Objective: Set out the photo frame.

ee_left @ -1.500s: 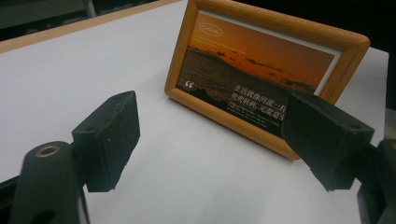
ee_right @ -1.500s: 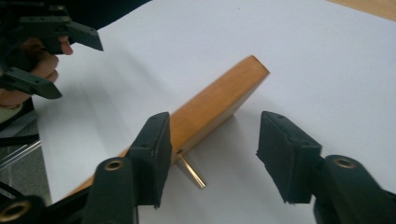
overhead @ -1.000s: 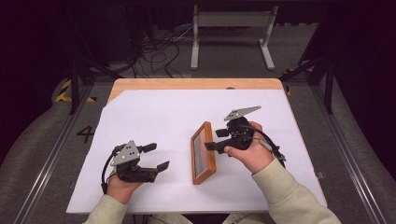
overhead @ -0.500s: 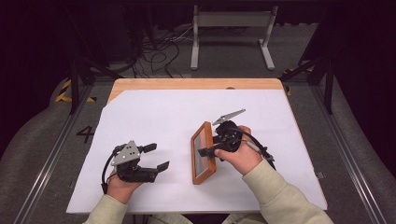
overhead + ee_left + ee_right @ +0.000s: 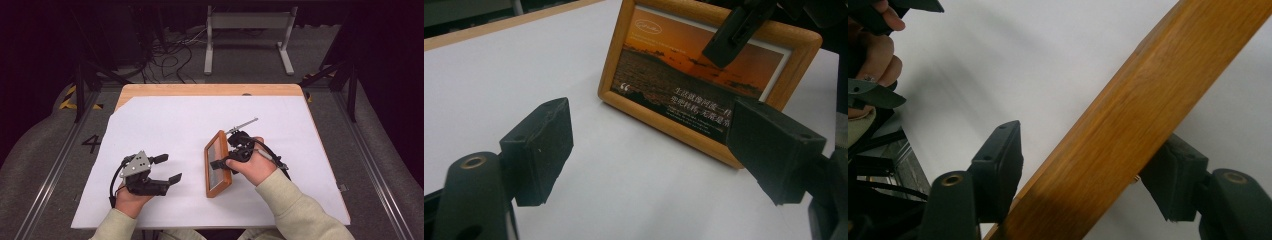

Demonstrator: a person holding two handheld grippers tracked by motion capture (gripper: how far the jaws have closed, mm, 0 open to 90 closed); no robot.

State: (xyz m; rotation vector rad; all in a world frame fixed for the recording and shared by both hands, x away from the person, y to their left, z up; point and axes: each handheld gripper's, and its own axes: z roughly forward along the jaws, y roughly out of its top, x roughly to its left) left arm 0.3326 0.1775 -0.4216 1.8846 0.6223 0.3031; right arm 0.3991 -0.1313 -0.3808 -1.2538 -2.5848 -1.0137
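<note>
Right gripper (image 5: 223, 161) straddles the picture frame (image 5: 217, 165)
Frame's long axis runs 12 to 6 o'clock, photo facing 9; jaws not yet closed; left gripper (image 5: 168, 169) gapes wide

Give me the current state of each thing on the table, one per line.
Wooden picture frame: propped upright on its long edge, sunset photo facing the left tool.
Right tool: open, jaws straddling the frame's top edge.
Left tool: open, apart from the frame.

Picture frame (image 5: 217, 164) on table (image 5: 170, 120), left gripper (image 5: 167, 169) to its left
</note>
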